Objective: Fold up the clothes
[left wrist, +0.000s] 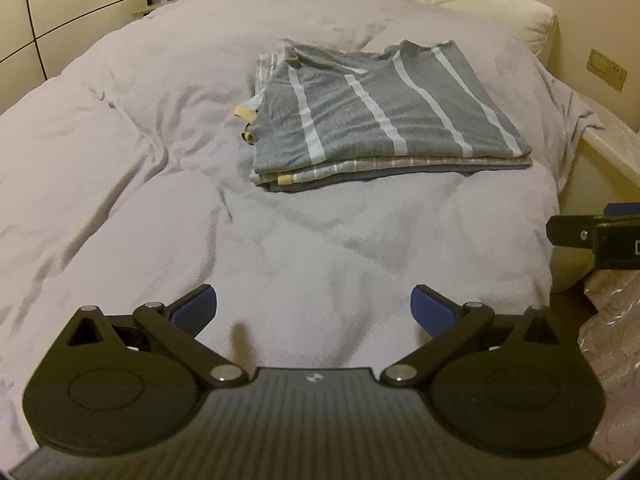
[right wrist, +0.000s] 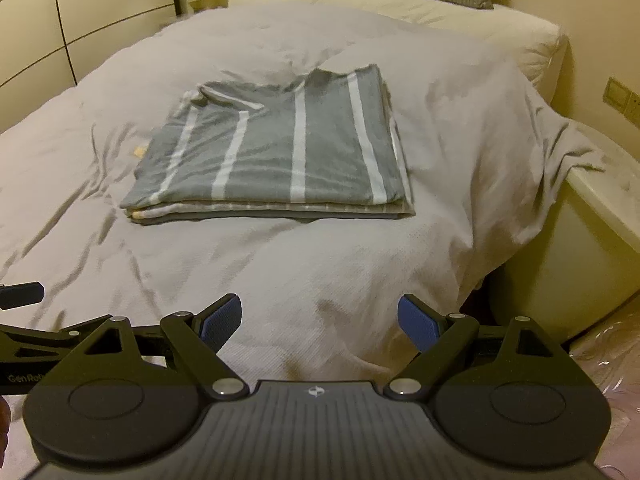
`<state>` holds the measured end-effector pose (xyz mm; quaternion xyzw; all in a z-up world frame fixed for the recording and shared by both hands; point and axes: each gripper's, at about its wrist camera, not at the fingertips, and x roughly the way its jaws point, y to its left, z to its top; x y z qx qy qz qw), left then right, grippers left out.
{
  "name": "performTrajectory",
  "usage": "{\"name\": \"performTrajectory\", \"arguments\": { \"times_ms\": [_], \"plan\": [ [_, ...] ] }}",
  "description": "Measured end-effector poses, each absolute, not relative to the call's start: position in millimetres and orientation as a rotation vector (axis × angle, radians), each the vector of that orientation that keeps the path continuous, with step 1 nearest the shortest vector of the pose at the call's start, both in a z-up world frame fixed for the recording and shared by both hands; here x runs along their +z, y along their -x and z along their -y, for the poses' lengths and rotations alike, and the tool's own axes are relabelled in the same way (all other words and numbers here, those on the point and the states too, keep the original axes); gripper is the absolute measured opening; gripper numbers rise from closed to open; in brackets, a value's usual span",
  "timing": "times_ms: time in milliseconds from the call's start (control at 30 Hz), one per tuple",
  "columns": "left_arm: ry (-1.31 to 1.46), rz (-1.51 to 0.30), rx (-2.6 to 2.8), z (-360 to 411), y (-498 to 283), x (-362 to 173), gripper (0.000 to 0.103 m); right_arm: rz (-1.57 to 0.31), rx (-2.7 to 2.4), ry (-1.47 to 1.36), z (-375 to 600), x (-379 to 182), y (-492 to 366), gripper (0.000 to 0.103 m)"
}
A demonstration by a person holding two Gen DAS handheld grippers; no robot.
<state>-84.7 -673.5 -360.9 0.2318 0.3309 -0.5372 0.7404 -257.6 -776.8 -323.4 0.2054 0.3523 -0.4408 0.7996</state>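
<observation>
Both tongs, left tongs (left wrist: 314, 312) and right tongs (right wrist: 320, 322), hang spread and empty near the bed's (left wrist: 120, 140) foot; the folded striped clothes (left wrist: 372, 120) lie stacked mid-bed, seemingly finished.

Left gripper (left wrist: 314, 310) and right gripper (right wrist: 320, 320): black linkage bodies, silver pivot screws, ribbed grey housings, blue textured finger pads (right wrist: 222, 320).
</observation>
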Motion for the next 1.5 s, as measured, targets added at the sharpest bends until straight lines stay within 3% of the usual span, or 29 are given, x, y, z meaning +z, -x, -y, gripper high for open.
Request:
{"name": "performTrajectory", "arguments": {
  "times_ms": [1500],
  "plan": [
    [-0.479,-0.645,-1.132,542.5,131.9,-239.4,0.102,-0.664,-0.98,-0.47,643.4,-207.6,317.6,0.088]
  ]
}}
